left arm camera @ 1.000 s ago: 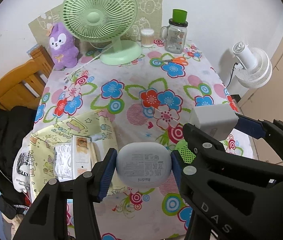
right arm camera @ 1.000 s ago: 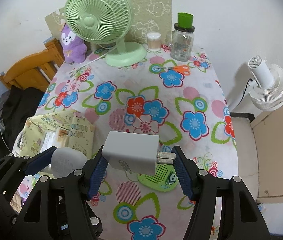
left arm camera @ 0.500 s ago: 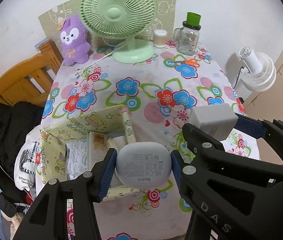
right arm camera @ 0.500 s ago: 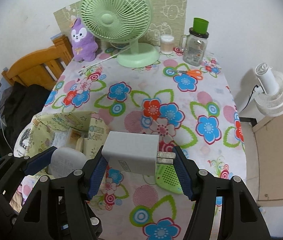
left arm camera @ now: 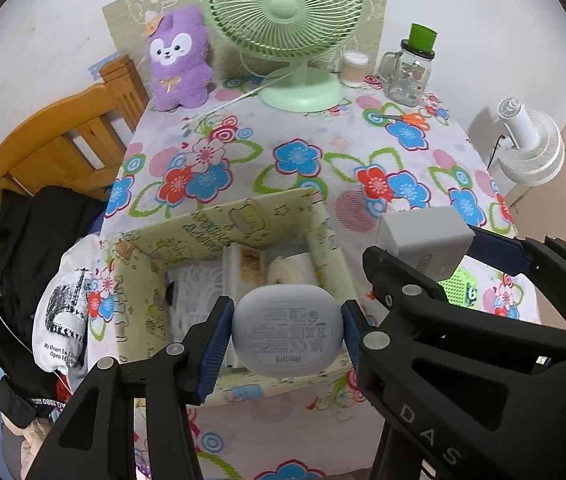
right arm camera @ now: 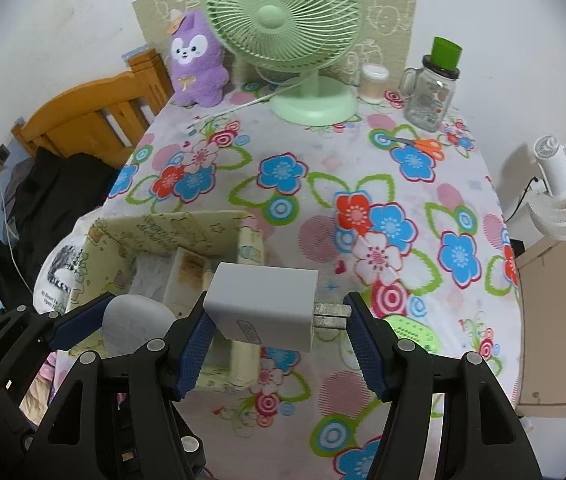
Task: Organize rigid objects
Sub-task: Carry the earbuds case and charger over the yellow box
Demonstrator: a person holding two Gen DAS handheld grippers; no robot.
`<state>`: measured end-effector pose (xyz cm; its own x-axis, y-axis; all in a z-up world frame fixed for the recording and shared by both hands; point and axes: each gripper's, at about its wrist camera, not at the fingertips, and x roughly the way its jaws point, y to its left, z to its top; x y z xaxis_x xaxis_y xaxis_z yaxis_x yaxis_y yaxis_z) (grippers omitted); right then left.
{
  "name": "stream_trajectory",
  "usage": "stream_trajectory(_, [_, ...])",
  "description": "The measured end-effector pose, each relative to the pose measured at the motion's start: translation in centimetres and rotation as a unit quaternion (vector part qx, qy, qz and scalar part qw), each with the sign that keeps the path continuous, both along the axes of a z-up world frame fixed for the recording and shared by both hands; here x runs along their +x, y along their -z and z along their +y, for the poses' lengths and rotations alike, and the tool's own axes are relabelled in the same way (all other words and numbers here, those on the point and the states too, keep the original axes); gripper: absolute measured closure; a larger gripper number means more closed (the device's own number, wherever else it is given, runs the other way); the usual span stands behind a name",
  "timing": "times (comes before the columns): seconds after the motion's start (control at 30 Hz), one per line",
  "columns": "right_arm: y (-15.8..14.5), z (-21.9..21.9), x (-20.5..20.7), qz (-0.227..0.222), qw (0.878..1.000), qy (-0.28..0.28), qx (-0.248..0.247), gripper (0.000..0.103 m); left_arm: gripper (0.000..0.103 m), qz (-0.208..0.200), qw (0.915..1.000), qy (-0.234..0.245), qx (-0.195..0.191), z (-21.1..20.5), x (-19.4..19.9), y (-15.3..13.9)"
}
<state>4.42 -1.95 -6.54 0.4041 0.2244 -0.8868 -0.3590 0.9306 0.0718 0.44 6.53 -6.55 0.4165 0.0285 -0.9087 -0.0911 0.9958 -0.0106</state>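
My left gripper (left arm camera: 286, 334) is shut on a grey Redmi earbud case (left arm camera: 287, 330) and holds it above the near edge of a yellow patterned open box (left arm camera: 219, 226) at the table's front left. My right gripper (right arm camera: 277, 322) is shut on a white charger plug (right arm camera: 263, 304), its prongs against the right finger, held just right of the box (right arm camera: 171, 232). The charger also shows in the left wrist view (left arm camera: 423, 240). The earbud case shows in the right wrist view (right arm camera: 135, 322). The box holds several white and tan items.
On the flowered tablecloth (right arm camera: 323, 168) stand a green desk fan (right arm camera: 287, 12), a purple plush toy (right arm camera: 195, 60), a glass jar with green lid (right arm camera: 431, 84), a small cup, orange scissors (right arm camera: 423, 144) and a green perforated item (right arm camera: 415, 330). A wooden chair (left arm camera: 63, 144) and clothes lie left; a white fan stands right.
Both grippers have moved left and forward with their objects. The left gripper with the earbud case now hangs over the box; the box has shifted toward the centre of both views.
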Motion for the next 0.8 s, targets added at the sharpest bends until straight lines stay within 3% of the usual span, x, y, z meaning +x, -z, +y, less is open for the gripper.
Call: stream_trajectory(0.8, [2.9, 6.3, -2.0, 0.026, 0.999, -0.011, -0.018, 0.036, 0.046, 0.031, 0.9995, -0.004, 0.003, 6.0, -2.2, 2.9])
